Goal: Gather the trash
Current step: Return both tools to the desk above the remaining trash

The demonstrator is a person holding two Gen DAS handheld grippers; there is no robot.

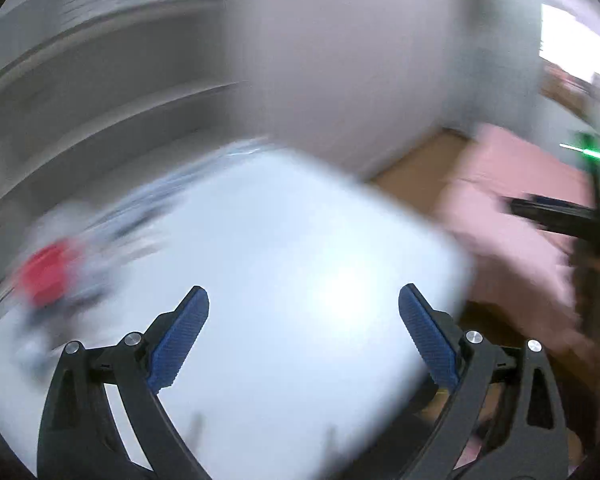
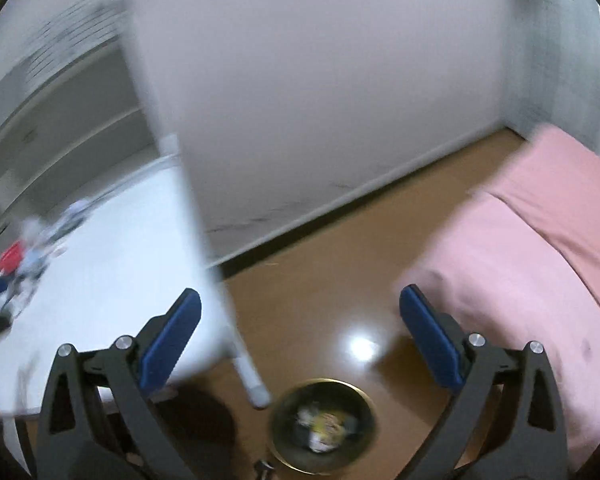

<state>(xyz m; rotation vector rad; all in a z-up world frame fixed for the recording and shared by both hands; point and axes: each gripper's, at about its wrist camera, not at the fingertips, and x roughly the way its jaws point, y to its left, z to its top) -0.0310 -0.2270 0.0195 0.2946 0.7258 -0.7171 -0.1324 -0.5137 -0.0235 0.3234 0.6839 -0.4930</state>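
Observation:
My right gripper (image 2: 300, 312) is open and empty, high above a round bin with a gold rim (image 2: 278, 432) on the brown floor. Crumpled white and yellow trash (image 2: 324, 426) lies inside the bin. My left gripper (image 1: 304, 312) is open too, with nothing between its blue pads (image 1: 180, 340), above the white table (image 1: 284, 264). A blurred heap with a red item (image 1: 46, 272) sits at the table's far left; the same red item (image 2: 11, 259) shows in the right wrist view. The other gripper's dark body (image 1: 560, 218) shows at the left wrist view's right edge.
A pink bed (image 2: 540, 240) fills the right side. The white table (image 2: 112, 264) stands left of the bin, its leg (image 2: 248, 376) coming down beside the rim. A white wall and baseboard (image 2: 340, 196) run behind. Brown floor (image 2: 332, 280) lies between table and bed.

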